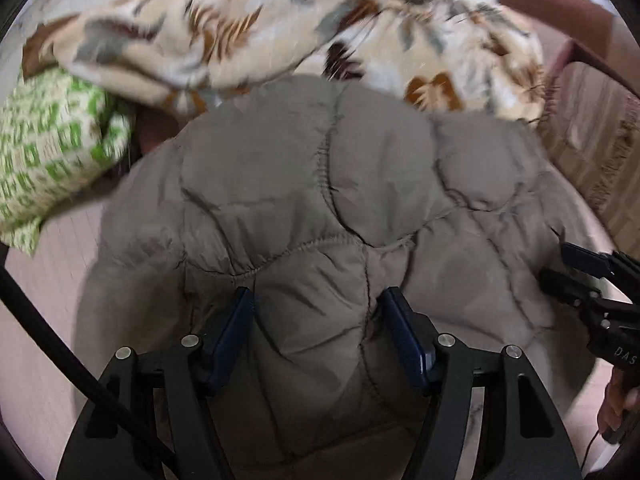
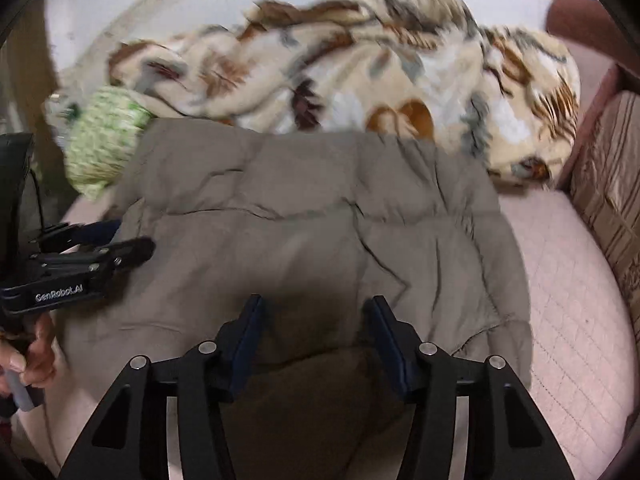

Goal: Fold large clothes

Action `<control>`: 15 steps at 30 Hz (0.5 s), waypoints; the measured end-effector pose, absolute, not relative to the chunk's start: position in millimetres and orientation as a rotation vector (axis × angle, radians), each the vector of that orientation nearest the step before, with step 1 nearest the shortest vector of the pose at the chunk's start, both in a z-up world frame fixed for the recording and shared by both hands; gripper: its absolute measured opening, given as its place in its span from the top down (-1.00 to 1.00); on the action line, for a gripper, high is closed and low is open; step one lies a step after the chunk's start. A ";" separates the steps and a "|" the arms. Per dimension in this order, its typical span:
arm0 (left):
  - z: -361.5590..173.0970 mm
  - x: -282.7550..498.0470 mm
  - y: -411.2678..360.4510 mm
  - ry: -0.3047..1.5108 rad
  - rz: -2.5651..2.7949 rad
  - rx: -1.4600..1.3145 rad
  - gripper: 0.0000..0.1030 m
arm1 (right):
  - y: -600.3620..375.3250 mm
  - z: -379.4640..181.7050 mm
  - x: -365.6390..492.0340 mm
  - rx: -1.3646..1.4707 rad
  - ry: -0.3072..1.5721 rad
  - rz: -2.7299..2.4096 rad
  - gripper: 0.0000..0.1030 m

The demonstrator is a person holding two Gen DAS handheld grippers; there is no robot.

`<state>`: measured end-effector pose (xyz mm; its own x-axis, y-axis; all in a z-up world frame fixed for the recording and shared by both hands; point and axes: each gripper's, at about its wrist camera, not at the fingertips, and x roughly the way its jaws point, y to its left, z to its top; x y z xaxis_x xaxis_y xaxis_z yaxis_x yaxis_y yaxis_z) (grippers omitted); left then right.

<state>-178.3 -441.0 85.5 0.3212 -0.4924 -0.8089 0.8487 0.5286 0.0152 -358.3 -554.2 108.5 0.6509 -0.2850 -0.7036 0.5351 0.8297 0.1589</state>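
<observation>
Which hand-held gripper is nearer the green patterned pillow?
Left. The left hand-held gripper hangs over the jacket's pillow-side edge, just below the pillow. The right hand-held gripper sits over the jacket's middle, farther off.

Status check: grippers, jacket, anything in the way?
Left gripper, right gripper open over the puffer jacket. Jacket on bed. Floral blanket, green pillow crowd far edge.

The patterned blanket [image 1: 280, 28] is smeared by blur in both views, its top cut off at the left wrist frame's edge. Same for the green pillow [image 1: 52, 148], mostly tucked under the blanket. The grey puffer jacket [image 2: 312, 224] has its near hem hidden behind the gripper bodies.
</observation>
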 end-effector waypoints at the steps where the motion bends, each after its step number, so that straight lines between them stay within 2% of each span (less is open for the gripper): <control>1: 79.7 -174.9 -446.1 0.871 -0.923 0.495 -0.33 | -559.7 102.6 -356.0 0.385 0.735 -0.487 -0.12; 8: 60.3 -155.0 -463.0 0.971 -0.881 0.471 -0.45 | -599.9 59.8 -338.8 0.542 0.828 -0.458 -0.13; 11: 84.1 -169.1 -435.6 0.923 -0.887 0.406 -0.41 | -601.6 70.9 -345.8 0.574 0.818 -0.461 -0.13; 15: 113.3 -212.3 -359.7 0.779 -0.908 0.262 -0.41 | -556.3 108.7 -401.5 0.556 0.657 -0.433 -0.16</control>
<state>-212.3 -359.7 113.3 0.3694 -0.6073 -0.7034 0.7871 0.6068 -0.1105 -401.5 -556.3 108.7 0.7137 -0.1997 -0.6714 0.5377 0.7705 0.3423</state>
